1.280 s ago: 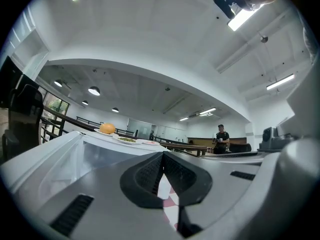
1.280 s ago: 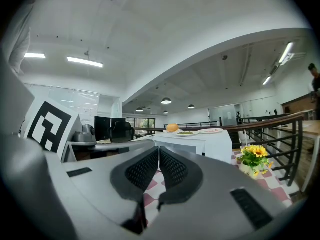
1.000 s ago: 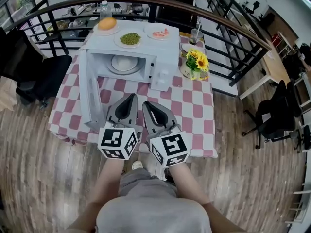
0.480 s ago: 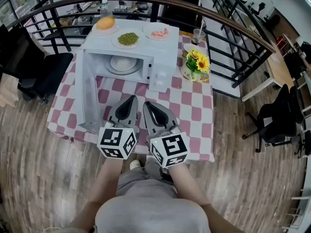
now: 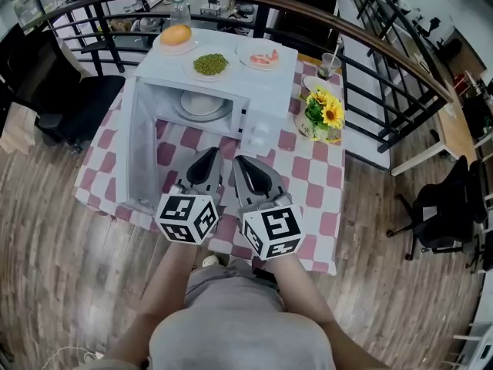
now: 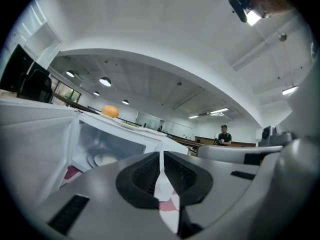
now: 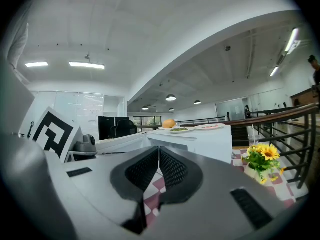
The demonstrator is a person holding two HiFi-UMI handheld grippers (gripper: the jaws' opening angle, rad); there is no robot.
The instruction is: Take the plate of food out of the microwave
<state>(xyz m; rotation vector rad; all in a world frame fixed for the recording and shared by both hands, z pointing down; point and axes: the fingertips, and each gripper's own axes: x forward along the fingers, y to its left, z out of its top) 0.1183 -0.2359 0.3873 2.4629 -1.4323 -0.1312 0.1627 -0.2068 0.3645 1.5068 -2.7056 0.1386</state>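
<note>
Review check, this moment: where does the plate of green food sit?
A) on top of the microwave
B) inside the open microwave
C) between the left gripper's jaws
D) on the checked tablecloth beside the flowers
A: the head view shows the plate of green food resting on the flat top of the microwave, above its open cavity.

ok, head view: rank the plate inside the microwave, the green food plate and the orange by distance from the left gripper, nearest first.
1. Plate inside the microwave, in the open cavity straight ahead of the left gripper.
2. Green food plate, on the microwave's top, near its front edge.
3. Orange, at the top's far left corner.
</note>
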